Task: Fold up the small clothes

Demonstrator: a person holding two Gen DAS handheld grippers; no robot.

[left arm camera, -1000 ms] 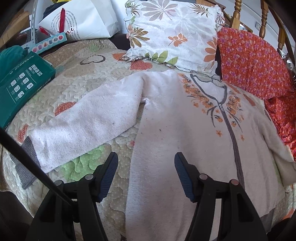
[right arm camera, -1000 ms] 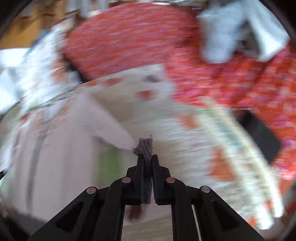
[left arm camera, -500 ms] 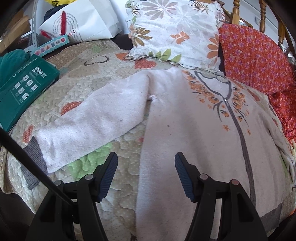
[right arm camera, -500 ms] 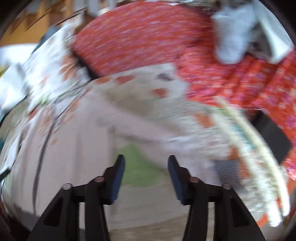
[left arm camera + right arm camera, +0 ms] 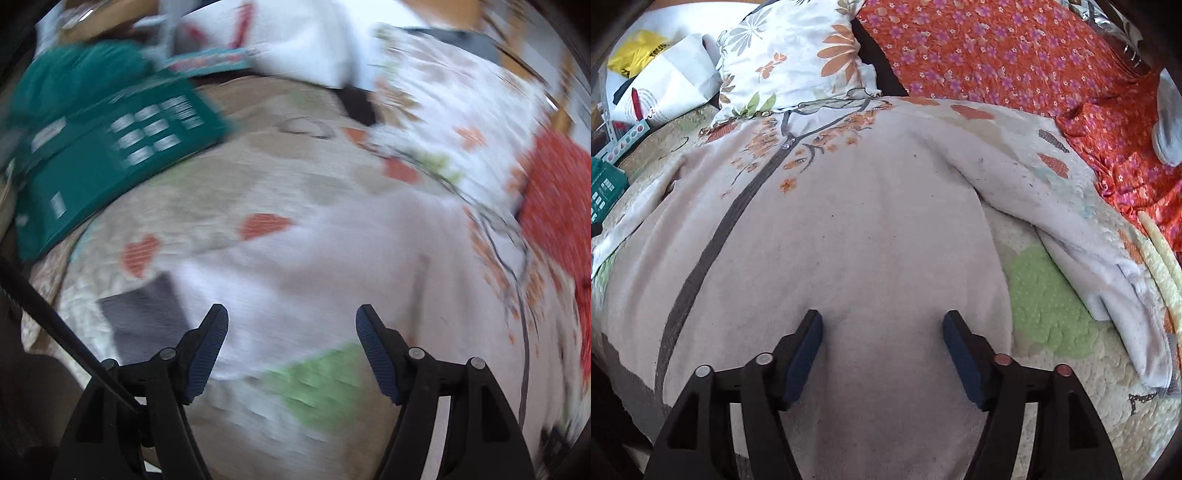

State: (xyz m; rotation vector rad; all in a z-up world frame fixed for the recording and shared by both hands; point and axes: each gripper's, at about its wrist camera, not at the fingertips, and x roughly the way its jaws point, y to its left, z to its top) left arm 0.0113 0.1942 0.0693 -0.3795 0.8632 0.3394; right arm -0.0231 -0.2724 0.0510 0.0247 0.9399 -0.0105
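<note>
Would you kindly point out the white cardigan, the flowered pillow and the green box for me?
white cardigan (image 5: pixel 871 236): right wrist view, middle of its front panel.
flowered pillow (image 5: pixel 798 62): right wrist view, centre of its printed face.
green box (image 5: pixel 110 158): left wrist view, its blurred top face.

left: open quilt (image 5: pixel 229 192) is seen around the sleeve (image 5: pixel 280 273) | blocked far-left by a teal box (image 5: pixel 92 166) | right: quilt patch (image 5: pixel 1045 295) lies free beside the cardigan (image 5: pixel 849 236) | hemmed behind by floral pillow (image 5: pixel 798 55) and red fabric (image 5: pixel 1015 55)
</note>
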